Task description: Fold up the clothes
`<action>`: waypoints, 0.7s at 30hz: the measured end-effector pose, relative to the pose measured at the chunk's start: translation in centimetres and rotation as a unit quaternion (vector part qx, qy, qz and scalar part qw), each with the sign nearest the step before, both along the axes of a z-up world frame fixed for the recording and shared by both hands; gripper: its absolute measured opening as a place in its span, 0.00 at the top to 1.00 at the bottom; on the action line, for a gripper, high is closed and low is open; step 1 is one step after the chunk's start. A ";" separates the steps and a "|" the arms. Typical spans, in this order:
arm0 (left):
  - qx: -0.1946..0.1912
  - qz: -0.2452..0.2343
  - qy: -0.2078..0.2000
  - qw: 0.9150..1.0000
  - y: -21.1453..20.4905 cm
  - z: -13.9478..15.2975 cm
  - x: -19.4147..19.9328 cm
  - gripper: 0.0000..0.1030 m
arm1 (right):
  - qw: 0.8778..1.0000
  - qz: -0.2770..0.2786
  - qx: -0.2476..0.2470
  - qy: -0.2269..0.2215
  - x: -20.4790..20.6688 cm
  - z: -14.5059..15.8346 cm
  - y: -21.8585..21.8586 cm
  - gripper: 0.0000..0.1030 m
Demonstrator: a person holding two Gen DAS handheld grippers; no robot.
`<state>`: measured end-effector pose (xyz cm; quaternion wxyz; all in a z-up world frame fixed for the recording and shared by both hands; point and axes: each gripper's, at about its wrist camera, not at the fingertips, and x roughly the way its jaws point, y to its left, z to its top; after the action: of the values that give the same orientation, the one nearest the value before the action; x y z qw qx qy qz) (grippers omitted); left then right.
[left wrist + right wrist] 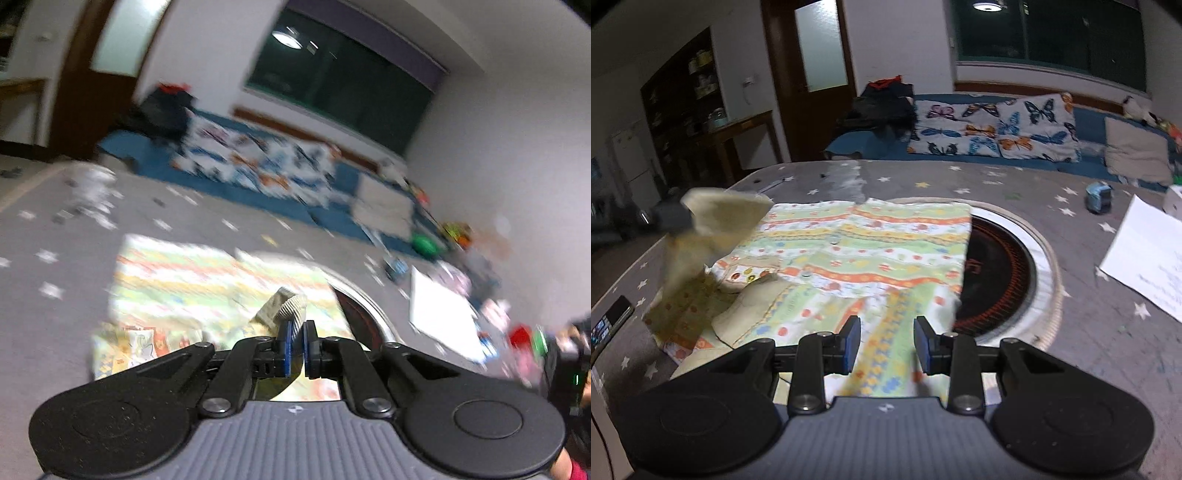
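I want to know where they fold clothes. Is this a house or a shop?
Most likely a house, a living room. There is a blue sofa with butterfly cushions, a wooden door, and a table with a star-print cover where the patterned garment lies.

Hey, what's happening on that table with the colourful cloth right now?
A person is folding a patterned garment spread on a star-print table cover, using two hand-held grippers. The left hand-held gripper is shut on a ribbed cuff of the garment and holds that sleeve lifted off the table at the left side. The right hand-held gripper is open, with the garment's near edge between its fingers, not yet pinched. The garment partly covers a round heater set into the table.
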<state>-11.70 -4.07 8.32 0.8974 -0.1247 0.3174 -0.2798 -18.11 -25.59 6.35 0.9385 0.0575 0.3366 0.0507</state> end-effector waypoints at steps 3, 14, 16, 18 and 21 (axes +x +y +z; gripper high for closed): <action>0.012 -0.042 0.024 0.999 -2.2 -1.6 0.0 0.91 | 1.000 0.004 0.012 0.005 0.2 0.0 0.0 0.70; 0.077 0.003 0.007 0.997 3.5 -2.9 -0.6 0.75 | 0.997 0.046 0.054 0.039 1.8 -1.1 1.6 0.69; 0.081 0.022 0.017 0.996 5.1 -3.4 -0.1 0.75 | 0.996 0.058 0.049 0.050 2.6 -1.9 2.9 0.69; 0.088 0.033 0.025 0.995 6.3 -4.0 0.2 0.75 | 0.995 0.060 0.053 0.066 3.4 -2.8 3.7 0.69; 0.100 0.035 0.027 0.994 7.1 -4.6 0.3 0.75 | 0.995 0.060 0.049 0.067 3.9 -3.5 4.7 0.69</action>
<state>-11.37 3.03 3.76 0.9056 -0.0532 0.3637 -0.2117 -14.21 -20.90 2.88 0.9053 0.0864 0.3983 0.1196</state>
